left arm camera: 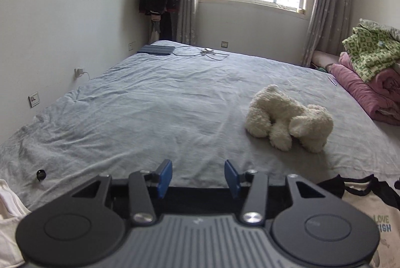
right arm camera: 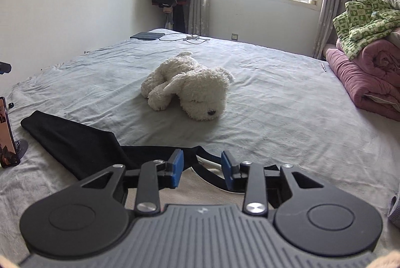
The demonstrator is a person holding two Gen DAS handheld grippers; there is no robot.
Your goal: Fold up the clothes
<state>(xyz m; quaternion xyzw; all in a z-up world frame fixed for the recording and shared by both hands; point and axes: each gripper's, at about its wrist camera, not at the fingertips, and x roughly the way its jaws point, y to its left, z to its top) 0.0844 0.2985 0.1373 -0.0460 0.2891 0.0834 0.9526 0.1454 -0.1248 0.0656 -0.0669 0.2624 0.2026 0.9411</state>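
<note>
Shirt [right arm camera: 195,183] on bed [right arm camera: 275,118]: soft, light, limp; take at shoulder seams. Left gripper [left arm camera: 198,178] and right gripper [right arm camera: 202,169] fingers apart, holding nothing.

I hold the left gripper [left arm camera: 198,178] tipped downward above the bed [left arm camera: 150,105], blue pads parted with nothing between them. My right gripper [right arm camera: 202,169] angles down over the same bed, jaws apart and empty.
</note>
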